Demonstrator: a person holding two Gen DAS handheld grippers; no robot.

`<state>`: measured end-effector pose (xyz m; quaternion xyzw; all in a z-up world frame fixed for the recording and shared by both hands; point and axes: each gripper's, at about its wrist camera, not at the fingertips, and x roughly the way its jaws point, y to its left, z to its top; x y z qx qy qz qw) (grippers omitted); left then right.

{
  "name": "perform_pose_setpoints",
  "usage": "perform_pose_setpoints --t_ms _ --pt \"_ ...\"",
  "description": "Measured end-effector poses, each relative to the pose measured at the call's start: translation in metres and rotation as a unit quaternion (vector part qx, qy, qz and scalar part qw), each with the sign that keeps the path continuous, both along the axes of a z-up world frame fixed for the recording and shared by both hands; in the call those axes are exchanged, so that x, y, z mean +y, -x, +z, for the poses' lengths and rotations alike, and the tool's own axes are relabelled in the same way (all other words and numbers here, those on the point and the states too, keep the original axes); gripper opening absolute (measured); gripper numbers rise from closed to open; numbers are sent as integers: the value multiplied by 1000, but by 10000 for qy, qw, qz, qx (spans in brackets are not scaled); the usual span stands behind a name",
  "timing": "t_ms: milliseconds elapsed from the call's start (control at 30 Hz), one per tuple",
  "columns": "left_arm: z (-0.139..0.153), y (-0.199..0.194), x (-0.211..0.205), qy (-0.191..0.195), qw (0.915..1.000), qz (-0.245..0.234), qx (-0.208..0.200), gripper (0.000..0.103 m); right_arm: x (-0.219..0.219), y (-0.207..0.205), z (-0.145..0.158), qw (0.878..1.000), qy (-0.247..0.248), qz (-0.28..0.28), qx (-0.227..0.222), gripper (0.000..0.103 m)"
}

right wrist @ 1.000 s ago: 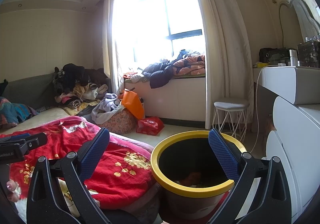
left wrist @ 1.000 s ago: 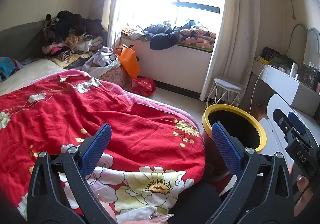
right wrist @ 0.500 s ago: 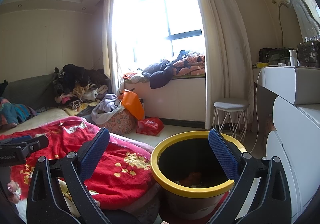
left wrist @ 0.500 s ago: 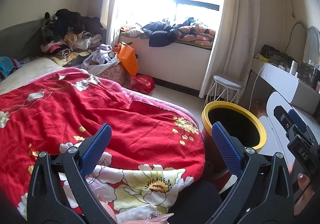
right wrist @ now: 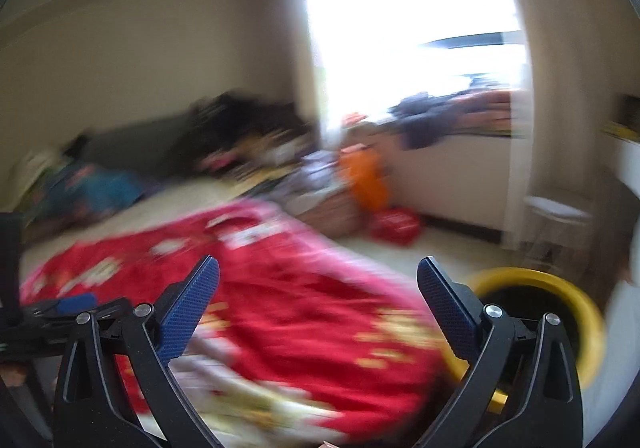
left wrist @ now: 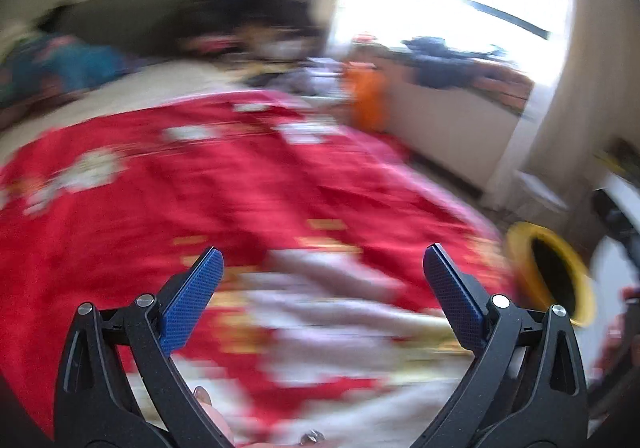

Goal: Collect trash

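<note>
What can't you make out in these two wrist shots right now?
- Trash on the red quilt: both views are motion-blurred, so no piece can be picked out.
- Inside of the yellow-rimmed bin: in the right wrist view a finger of the right gripper covers part; in the left wrist view it is smeared at the right edge.
- Clothes pile by the window: blurred and washed out by glare.
- Left gripper: open, empty.

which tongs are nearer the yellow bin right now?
Right. The bin sits just beyond the right tongs, low right; from the left tongs it lies off past the bed corner.
</note>
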<state>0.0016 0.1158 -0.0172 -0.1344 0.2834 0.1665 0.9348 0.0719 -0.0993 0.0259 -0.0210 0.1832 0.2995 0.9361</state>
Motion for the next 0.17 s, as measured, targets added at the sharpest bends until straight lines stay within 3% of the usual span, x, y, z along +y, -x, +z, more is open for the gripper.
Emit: perform_pose_setpoints --t_ms 67,100,167 --pt "-16 22 50 -28 9946 980 328 92 78 -11 -11 9933 474 916 519 97" --pt "-25 32 70 -28 9888 1404 508 92 119 -13 -22 9840 701 1406 838 97" --pt "-44 58 118 102 9672 2380 877 92 182 -9 -47 9677 916 1982 1258 97"
